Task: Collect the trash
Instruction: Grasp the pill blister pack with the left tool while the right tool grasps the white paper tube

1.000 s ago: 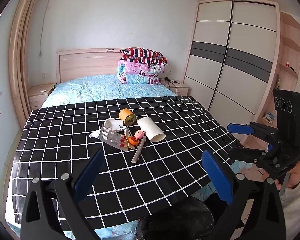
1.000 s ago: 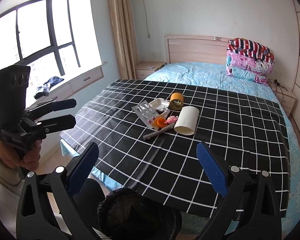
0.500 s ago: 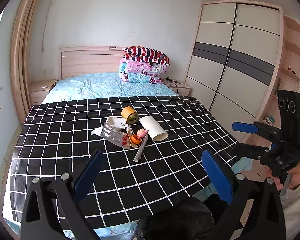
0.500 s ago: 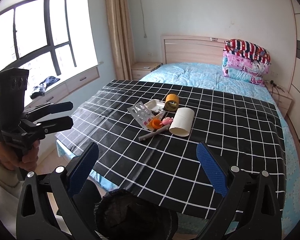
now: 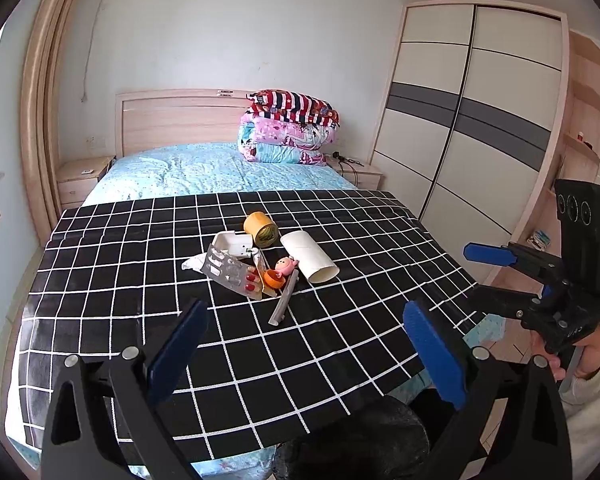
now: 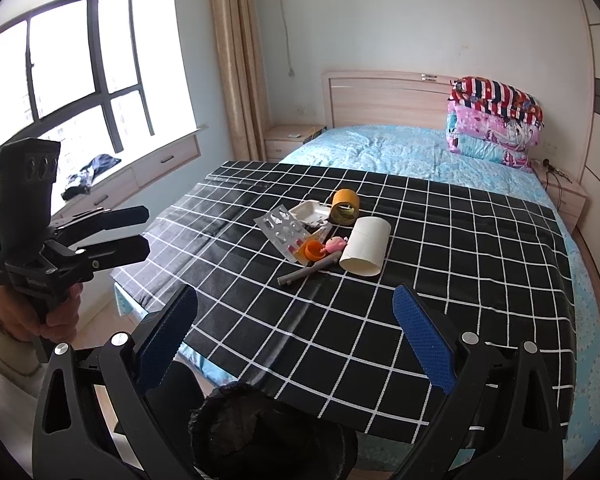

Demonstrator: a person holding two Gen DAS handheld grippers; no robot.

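Two tongs: both up off the bed, nothing betw. the fingers of either
Bed [image 5: 204, 168]: blue sheet at headboard end; folded quilts [image 5: 290, 128] stacked by headboard
Checked cloth [image 5: 120, 280]: black w/ white grid, covers near half of bed; trash sits mid-cloth in one tight cluster
Wardrobe [image 5: 472, 120]: white/grey sliding doors, right of bed in left wrist view
Bin [image 6: 272, 432]: black-lined, round, at foot of bed, just under right tongs in right wrist view
Left tongs [image 5: 306, 352]: spread wide, blue pads apart, over near edge of cloth, well short of trash
Right tongs [image 6: 294, 338]: spread wide too, aimed at cluster, apart from it
Paper tube [image 5: 309, 256]: white, on its side, right end of cluster
Tape roll [image 5: 260, 229]: yellow, far side, just beside tube
White box [image 5: 234, 245]: open, touching tape roll
Pill blister [image 5: 230, 270]: silver, a few red pills, leans on box
Grey stick [image 5: 285, 298]: nearest item, pts toward left tongs
Orange cap [image 5: 274, 279]: beside pink toy [image 5: 286, 266], betw. blister & tube
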